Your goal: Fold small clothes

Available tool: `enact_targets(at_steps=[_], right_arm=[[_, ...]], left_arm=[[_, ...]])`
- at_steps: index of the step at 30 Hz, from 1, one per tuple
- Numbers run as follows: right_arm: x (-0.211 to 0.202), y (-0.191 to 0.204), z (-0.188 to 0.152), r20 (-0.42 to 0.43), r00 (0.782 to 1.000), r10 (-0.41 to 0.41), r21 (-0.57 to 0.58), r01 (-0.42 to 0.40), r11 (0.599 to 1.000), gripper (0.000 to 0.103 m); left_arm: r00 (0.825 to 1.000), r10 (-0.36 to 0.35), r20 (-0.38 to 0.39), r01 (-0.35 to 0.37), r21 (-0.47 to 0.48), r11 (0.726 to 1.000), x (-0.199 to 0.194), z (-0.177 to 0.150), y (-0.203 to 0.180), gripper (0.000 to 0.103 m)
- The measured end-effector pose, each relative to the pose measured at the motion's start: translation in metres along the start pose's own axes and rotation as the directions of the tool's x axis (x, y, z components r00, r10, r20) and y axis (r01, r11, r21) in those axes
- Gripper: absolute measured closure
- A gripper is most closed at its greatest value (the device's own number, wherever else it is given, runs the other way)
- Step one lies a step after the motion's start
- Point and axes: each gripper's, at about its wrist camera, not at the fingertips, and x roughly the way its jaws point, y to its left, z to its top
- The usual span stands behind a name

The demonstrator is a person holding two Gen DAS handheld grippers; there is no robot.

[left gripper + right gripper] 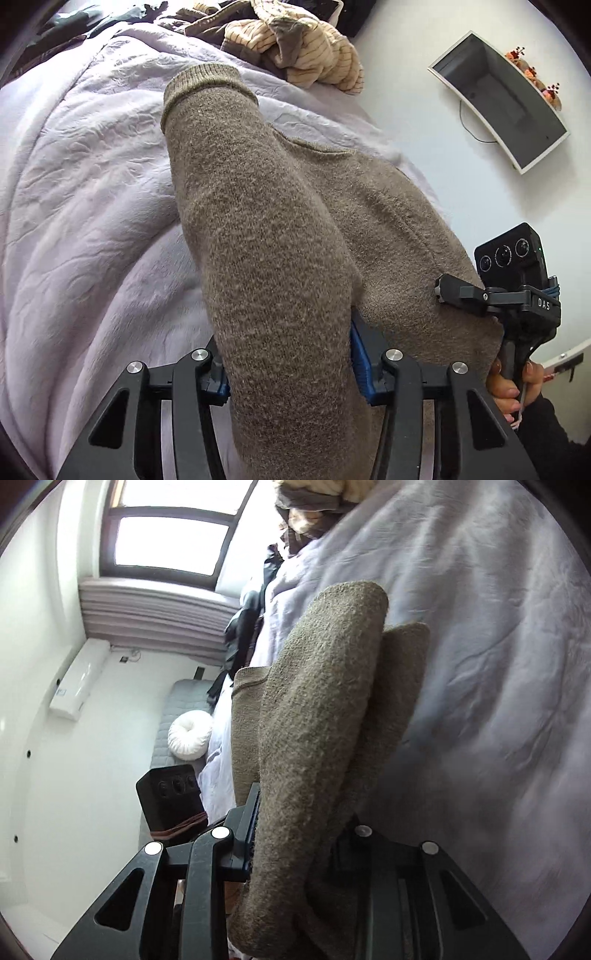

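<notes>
A brown knitted sweater [258, 221] lies on a pale lilac bedspread [92, 184], its ribbed cuff pointing away from me. My left gripper [291, 369] is shut on a thick fold of it, with a blue pad on each side of the wool. In the right wrist view the same sweater [325, 701] rises as a raised fold between the jaws of my right gripper [295, 834], which is shut on it. Its right finger is hidden under the cloth. The right gripper's body [517, 295], held by a hand [506, 384], shows at the sweater's right edge.
A heap of striped beige and brown clothes [306, 48] lies at the far end of the bed. A wall screen [498, 99] hangs to the right. In the right wrist view there are a window [166, 535], an air conditioner [79, 679] and a round white cushion [188, 734].
</notes>
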Motion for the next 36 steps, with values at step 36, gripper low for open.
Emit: enact_targets(at_steps=[36], right_arm=[[-0.004, 0.068, -0.134, 0.025, 0.867, -0.498, -0.147, 0.496, 0.856, 0.081]], left_arm=[[0.925, 0.370, 0.082, -0.361, -0.108, 0.926, -0.143, -0.162, 0.021, 0.047]])
